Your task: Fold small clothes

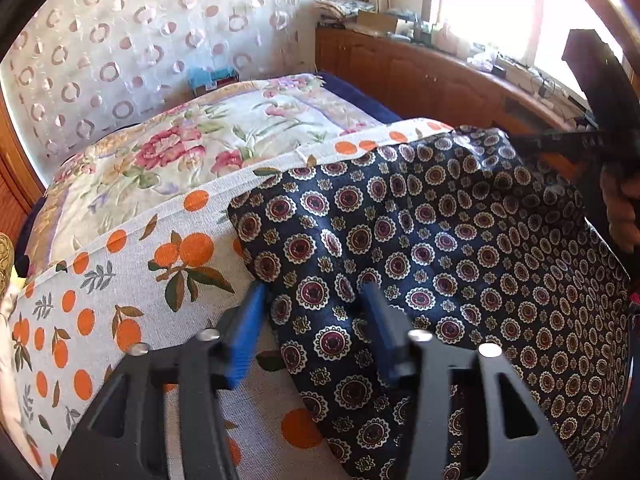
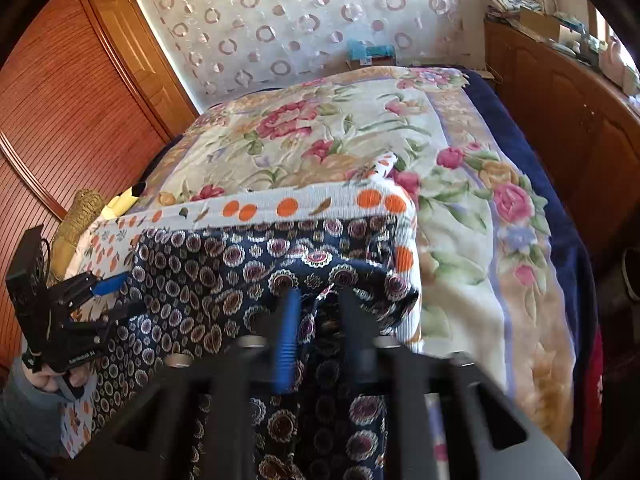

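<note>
Since the thin navy medallion-print garment [image 1: 440, 264] on the orange-print cloth's [image 1: 120, 280] right edge drapes limp, I pinch its hem in my right gripper [image 2: 316, 312], left gripper [image 1: 316, 300] wide astride its left edge.

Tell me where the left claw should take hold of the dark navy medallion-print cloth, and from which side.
Probably the rounded left edge of the dark navy medallion-print cloth, where it laps over the white orange-print cloth. The left claw already straddles that edge, open; coming down from above, one finger outside, suits the flat-lying hem.
</note>
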Tool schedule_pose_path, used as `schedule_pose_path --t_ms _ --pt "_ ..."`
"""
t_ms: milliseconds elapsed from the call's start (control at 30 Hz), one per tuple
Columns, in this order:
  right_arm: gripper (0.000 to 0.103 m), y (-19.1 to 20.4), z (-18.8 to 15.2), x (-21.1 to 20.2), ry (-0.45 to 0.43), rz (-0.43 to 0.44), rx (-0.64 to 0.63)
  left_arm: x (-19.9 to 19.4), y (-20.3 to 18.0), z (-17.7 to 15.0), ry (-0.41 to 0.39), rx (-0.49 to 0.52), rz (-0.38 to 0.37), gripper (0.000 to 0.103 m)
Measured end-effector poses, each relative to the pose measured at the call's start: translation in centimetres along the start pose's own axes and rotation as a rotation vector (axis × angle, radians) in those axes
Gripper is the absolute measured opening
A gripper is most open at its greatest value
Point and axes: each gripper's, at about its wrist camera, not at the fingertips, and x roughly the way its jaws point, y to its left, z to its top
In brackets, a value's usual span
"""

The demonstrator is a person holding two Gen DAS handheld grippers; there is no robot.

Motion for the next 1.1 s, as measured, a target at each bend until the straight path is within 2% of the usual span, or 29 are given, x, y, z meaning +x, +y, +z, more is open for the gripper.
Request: schedule_pose_path --t_ms 33,100,167,267,300,433,500,533,567,600,633,667,833,933,1100 --pt "0.003 0.5 0.1 -0.3 -0.020 -0.009 -0.006 0.0 0.0 0.1 0.001 -0.001 -0.001 0.060" --pt "0.002 0.4 0.1 -1.5 -0.082 -0.054 -0.016 0.1 -0.1 0.2 0.006 0.000 0.001 0.069" --pt "0.002 0.6 0.0 -2.6 -0.140 -0.108 -0.026 0.1 -0.2 0.3 0.008 0.001 0.002 0.071" --pt "0.002 1.3 -0.1 -3.5 -0.223 -0.275 -0.093 0.1 -0.1 0.3 0.008 0.001 0.001 0.071" --pt "0.002 1.2 -0.1 -3.4 -0.228 -0.293 -0.093 0.0 -0.2 0.3 0.008 0.002 0.000 0.072" --pt "0.002 1.2 -0.3 -2.6 -0.192 -0.286 -0.083 -0.1 0.0 0.3 0.006 0.000 -0.007 0.071" --pt "0.005 1.1 -0.4 -2.3 -0.184 -0.270 -0.070 -0.5 0.6 0.5 -0.017 -0.027 -0.025 0.067" --pt "0.017 0.8 0.1 -2.2 -0.183 -0.248 -0.073 -0.9 1.1 0.8 -0.037 -0.050 -0.047 0.064" --pt "0.038 0.7 0.0 -2.4 -0.185 -0.235 -0.071 -1.2 1.6 1.3 -0.051 -0.067 -0.063 0.064" --pt "0.049 0.5 0.0 -3.3 -0.190 -0.217 -0.068 -1.3 1.8 1.6 -0.057 -0.072 -0.064 0.063" --pt "0.069 0.6 0.1 -3.6 -0.192 -0.196 -0.068 -1.4 2.2 2.2 -0.064 -0.075 -0.061 0.062" --pt "0.073 0.4 0.4 -4.2 -0.186 -0.175 -0.070 -1.4 2.4 2.7 -0.068 -0.073 -0.058 0.062" --pt "0.073 -1.3 1.5 -2.9 -0.097 -0.128 -0.056 0.3 3.6 4.8 -0.041 -0.070 -0.019 0.062" --pt "0.073 -2.2 2.0 -3.1 -0.077 -0.087 -0.036 2.0 3.8 4.9 0.008 -0.060 -0.025 0.062" --pt "0.071 -3.5 2.9 -0.6 0.046 -0.054 -0.034 3.2 4.0 4.3 0.023 -0.063 -0.016 0.062"
